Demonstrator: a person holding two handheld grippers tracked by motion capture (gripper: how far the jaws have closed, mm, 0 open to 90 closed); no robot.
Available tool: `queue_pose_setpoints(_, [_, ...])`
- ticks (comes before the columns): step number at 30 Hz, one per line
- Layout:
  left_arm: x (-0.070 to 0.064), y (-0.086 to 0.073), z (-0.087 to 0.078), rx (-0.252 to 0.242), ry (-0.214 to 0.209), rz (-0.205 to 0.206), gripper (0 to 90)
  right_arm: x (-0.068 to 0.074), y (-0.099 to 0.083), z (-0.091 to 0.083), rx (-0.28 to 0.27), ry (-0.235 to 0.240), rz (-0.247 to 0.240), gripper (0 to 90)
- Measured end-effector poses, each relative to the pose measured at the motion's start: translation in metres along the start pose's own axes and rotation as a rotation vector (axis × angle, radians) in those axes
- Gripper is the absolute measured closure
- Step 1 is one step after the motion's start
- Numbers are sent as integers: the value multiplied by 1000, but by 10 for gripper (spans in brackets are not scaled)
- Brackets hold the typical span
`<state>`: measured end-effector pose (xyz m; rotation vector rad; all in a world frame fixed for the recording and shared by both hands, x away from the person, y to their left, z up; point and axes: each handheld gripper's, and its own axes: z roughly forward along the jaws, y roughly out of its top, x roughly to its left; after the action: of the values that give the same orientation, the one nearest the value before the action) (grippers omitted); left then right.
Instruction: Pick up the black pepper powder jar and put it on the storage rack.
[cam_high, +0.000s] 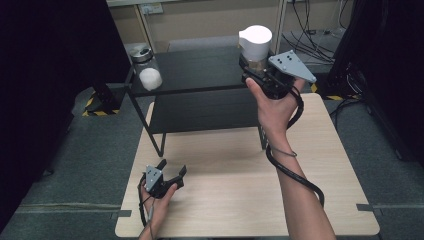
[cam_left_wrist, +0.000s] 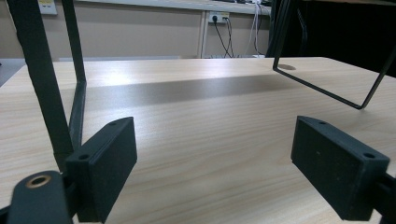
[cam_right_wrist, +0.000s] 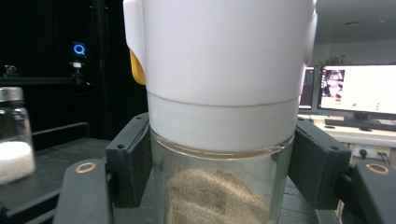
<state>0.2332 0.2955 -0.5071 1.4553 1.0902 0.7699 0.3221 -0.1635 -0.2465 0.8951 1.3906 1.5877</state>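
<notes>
The right gripper (cam_high: 256, 70) is clamped on a glass shaker jar with a tall white cap (cam_high: 255, 42), held up over the right end of the black metal shelf (cam_high: 195, 75) that stands at the far side of the wooden table (cam_high: 240, 195). In the right gripper view the two black jaws press against the jar's glass wall just under the cap (cam_right_wrist: 219, 70), one on each side, and a heap of brownish-grey powder (cam_right_wrist: 215, 196) lies inside the glass (a small yellow tab shows at the cap's left edge). The jar stands upright in the grip; whether its base touches the shelf top I cannot tell, since the hand and gripper hide it.

At the left end of the shelf stands a second glass jar with a metal lid (cam_high: 145, 65), holding a white grainy filling; it is well apart from the held jar. The same jar appears at the left edge of the right gripper view (cam_right_wrist: 14, 135), resting on the dark shelf top.

The left gripper (cam_high: 172, 172) rests low on the table, in front of the shelf and toward its left leg. Its jaws are spread wide with nothing between them; in the left gripper view bare wood grain shows between the two pads (cam_left_wrist: 338, 172), with the shelf's thin black legs (cam_left_wrist: 77, 93) rising just beyond.
</notes>
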Motion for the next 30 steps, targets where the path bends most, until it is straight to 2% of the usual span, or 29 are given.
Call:
queue_pose_setpoints(12, [0,0,0,2,-2,4,139,-3,5,12,35,-35,-17,309])
queue_pose_setpoints(15, [0,0,0,2,-2,6,138,-5,5,14,41,-35,-8,309])
queue_pose_setpoints(30, [0,1,0,3,-3,6,139,-6,3,17,70,-47,-21,309])
